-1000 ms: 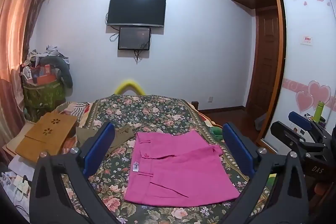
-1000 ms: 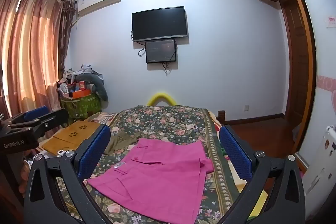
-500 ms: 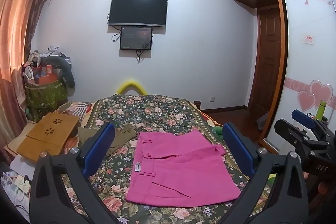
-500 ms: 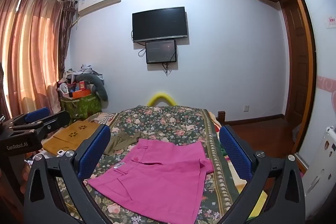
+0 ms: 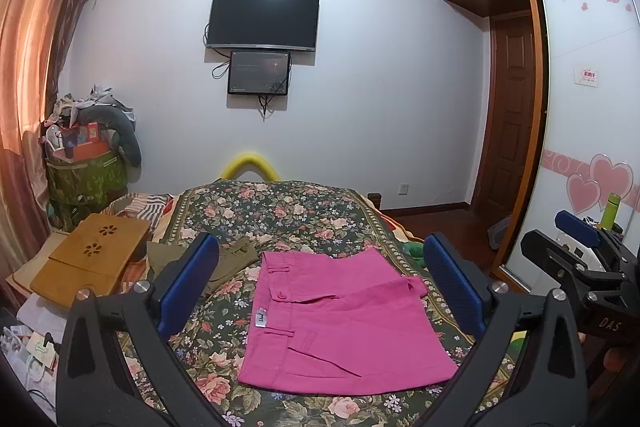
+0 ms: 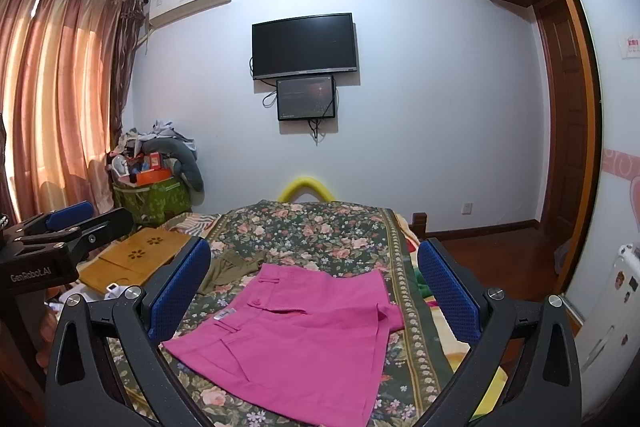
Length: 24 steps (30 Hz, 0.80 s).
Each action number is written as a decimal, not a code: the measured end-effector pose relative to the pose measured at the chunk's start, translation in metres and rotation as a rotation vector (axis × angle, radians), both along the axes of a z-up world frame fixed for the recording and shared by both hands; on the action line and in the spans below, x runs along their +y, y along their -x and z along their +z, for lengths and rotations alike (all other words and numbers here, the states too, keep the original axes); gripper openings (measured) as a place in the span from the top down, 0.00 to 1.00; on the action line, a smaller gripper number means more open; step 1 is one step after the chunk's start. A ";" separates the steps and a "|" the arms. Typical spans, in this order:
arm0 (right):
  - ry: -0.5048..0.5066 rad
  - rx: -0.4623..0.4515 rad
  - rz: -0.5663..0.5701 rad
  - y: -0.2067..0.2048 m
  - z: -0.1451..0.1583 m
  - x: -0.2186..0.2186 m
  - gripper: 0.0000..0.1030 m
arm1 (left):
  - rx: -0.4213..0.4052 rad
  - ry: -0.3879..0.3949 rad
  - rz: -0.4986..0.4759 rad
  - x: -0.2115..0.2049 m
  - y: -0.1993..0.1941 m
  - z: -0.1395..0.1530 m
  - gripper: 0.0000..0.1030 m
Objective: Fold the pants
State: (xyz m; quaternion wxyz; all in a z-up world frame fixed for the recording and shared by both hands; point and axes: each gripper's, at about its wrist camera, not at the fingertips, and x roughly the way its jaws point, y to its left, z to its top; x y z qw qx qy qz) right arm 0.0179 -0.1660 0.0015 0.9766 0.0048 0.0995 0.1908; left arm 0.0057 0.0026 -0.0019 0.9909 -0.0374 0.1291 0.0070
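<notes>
The pink pants (image 5: 340, 319) lie folded into a flat rectangle on the floral bedspread (image 5: 280, 211); they also show in the right wrist view (image 6: 304, 331). My left gripper (image 5: 320, 283) is open and empty, held above and short of the pants. My right gripper (image 6: 314, 287) is open and empty, also above the pants. Each gripper shows at the edge of the other's view: the right one (image 5: 580, 251) and the left one (image 6: 68, 223).
An olive garment (image 5: 224, 259) lies left of the pants. A wooden lap desk (image 5: 92, 259) sits at the bed's left side. A full laundry basket (image 5: 84, 171) stands in the far left corner. A wardrobe (image 5: 588, 107) and door are on the right.
Both views have shifted only slightly; the pants sit a little further left in the left wrist view. The pants and both open grippers are otherwise unchanged.
</notes>
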 end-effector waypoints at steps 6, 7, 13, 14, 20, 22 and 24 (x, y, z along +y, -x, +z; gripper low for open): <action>0.000 -0.001 0.000 0.000 0.000 -0.001 0.00 | 0.000 0.001 0.000 0.000 0.000 0.000 0.00; 0.001 -0.001 0.000 0.000 0.000 -0.002 0.00 | 0.000 0.000 0.001 0.000 0.000 0.000 0.00; 0.004 -0.001 -0.001 0.000 0.001 -0.002 0.00 | -0.002 0.005 0.008 0.000 0.000 -0.001 0.00; 0.004 -0.002 -0.001 0.001 0.001 -0.001 0.00 | -0.001 0.007 0.008 0.001 0.000 0.000 0.00; 0.004 -0.003 -0.001 0.000 0.000 -0.001 0.00 | -0.002 0.006 0.010 0.002 0.000 0.000 0.00; 0.005 -0.003 -0.001 0.000 0.000 -0.002 0.00 | -0.002 0.007 0.010 0.002 0.000 0.000 0.00; 0.004 -0.002 -0.001 0.000 0.000 -0.002 0.00 | -0.002 0.006 0.012 0.002 0.000 -0.001 0.00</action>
